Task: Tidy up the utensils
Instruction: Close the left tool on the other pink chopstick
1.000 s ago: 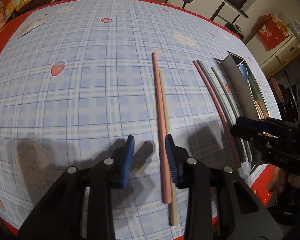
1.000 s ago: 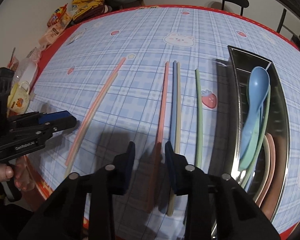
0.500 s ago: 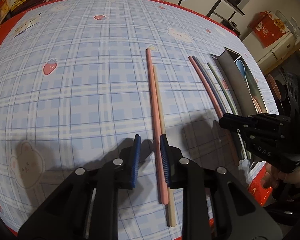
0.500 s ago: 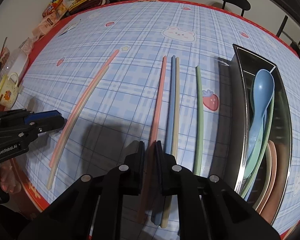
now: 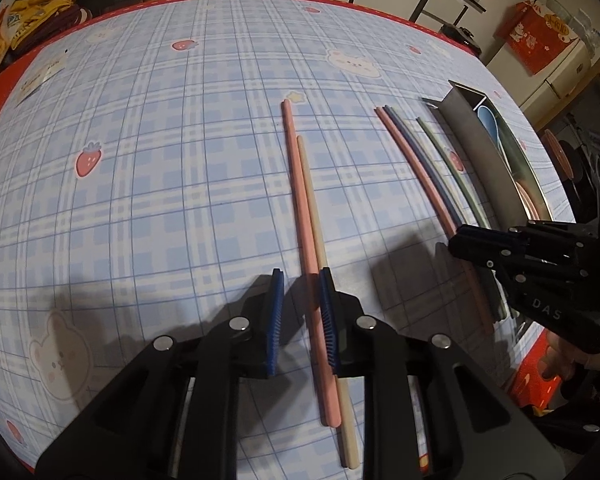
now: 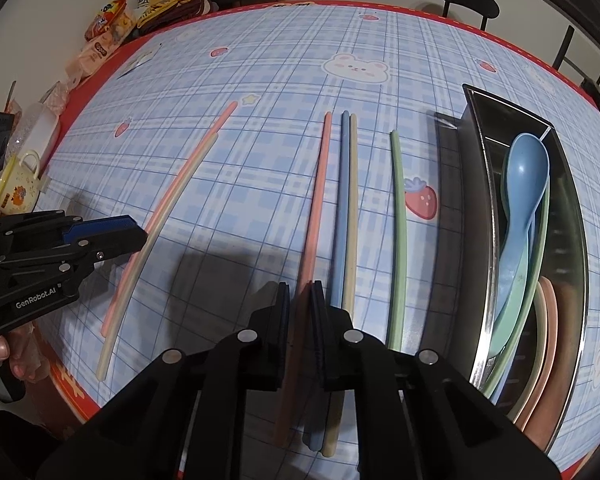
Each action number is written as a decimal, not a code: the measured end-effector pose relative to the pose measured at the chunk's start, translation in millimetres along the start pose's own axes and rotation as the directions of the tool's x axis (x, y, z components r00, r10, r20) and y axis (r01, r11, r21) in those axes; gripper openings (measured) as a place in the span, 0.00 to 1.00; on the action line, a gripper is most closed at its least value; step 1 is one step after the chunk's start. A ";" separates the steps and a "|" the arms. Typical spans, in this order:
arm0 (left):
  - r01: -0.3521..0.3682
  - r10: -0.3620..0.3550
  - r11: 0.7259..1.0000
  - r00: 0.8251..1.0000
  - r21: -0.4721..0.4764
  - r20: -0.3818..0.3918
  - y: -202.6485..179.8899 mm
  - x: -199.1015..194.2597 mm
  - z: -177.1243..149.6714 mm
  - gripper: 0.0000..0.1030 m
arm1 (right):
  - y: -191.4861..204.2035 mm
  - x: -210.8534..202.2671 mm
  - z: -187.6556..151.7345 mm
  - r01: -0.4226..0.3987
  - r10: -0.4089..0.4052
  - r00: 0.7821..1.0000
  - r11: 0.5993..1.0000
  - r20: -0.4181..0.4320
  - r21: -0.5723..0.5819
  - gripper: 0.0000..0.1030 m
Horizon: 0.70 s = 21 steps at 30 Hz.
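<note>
Both grippers have narrowed: the left gripper [image 5: 300, 312] straddles a pink chopstick [image 5: 306, 248], the right gripper [image 6: 300, 320] pinches another pink chopstick [image 6: 315, 216]. The steel tray [image 6: 576, 216] by the worktop's right edge holds spoons [image 6: 520, 208].

Table [image 6: 260, 80]: blue plaid cloth, red edge
On it: six chopsticks [image 6: 398, 240]; steel tray [image 6: 576, 264]; snack packets [image 6: 108, 36]

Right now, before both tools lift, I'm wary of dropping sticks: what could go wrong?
1. The left tool has just been closing with the pink chopstick between its jaws; the beige chopstick touching it may get dragged.
2. The right tool, just closed on the salmon chopstick toward its near end, may let it tip.
</note>
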State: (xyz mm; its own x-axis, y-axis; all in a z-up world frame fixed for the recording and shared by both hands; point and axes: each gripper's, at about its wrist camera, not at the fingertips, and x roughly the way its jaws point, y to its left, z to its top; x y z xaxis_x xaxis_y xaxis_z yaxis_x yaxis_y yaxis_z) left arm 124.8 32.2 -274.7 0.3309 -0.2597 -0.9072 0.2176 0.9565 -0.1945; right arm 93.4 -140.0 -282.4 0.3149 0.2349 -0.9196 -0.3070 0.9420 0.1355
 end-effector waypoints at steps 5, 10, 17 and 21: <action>-0.014 0.014 1.000 1.000 0.001 0.002 -1.2 2.3 5.4 0.21 | 0.2 -0.1 -0.4 0.001 -0.001 1.000 1.000 0.002 -0.001 0.11; -0.033 0.033 0.999 0.999 0.011 0.013 -2.6 7.2 16.6 0.21 | 1.1 -0.8 -1.5 0.007 -0.007 1.000 1.000 0.004 -0.001 0.11; -0.045 0.045 0.999 0.999 0.021 0.013 -2.8 12.8 29.2 0.23 | 1.4 -1.3 -2.8 0.011 -0.011 1.000 1.000 0.014 0.005 0.11; -0.046 0.046 0.999 0.999 0.006 0.007 -2.5 10.6 25.2 0.23 | 1.1 -1.1 -2.8 0.005 -0.005 1.000 1.000 0.014 0.010 0.11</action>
State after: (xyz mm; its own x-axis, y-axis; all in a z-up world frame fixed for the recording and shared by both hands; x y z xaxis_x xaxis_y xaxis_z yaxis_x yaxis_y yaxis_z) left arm 150.9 23.7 -274.4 0.3473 -0.2167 -0.9124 0.2074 0.9666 -0.1506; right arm 90.2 -139.9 -282.2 0.3287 0.2330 -0.9152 -0.2962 0.9456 0.1344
